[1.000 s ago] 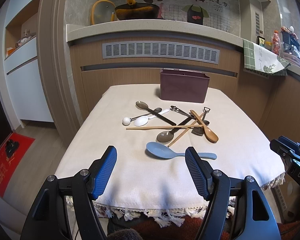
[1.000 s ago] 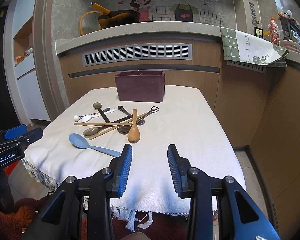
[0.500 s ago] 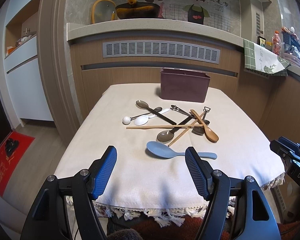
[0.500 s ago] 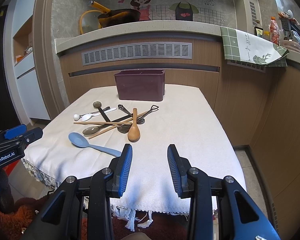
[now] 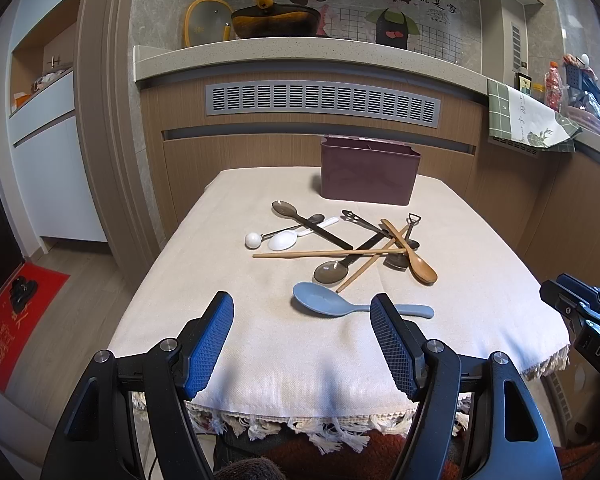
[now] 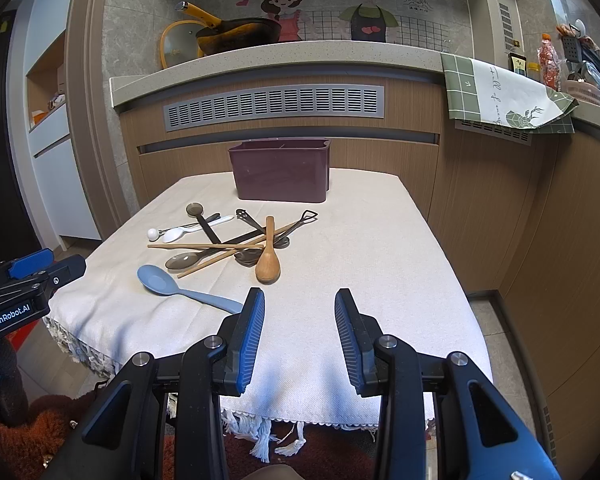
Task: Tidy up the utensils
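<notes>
Utensil pile on cloth-covered counter: blue spoon nearest (lying flat), wooden spoon, crossed chopsticks. Left tool wide apart, empty; right tool narrower, empty.

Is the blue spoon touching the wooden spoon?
Apart. In the right wrist view, bare tablecloth separates the blue spoon from the wooden spoon; the left wrist view shows the same gap.

Left gripper hovers with jaws spread wide; right gripper gapes less (both empty), side by side.
</notes>
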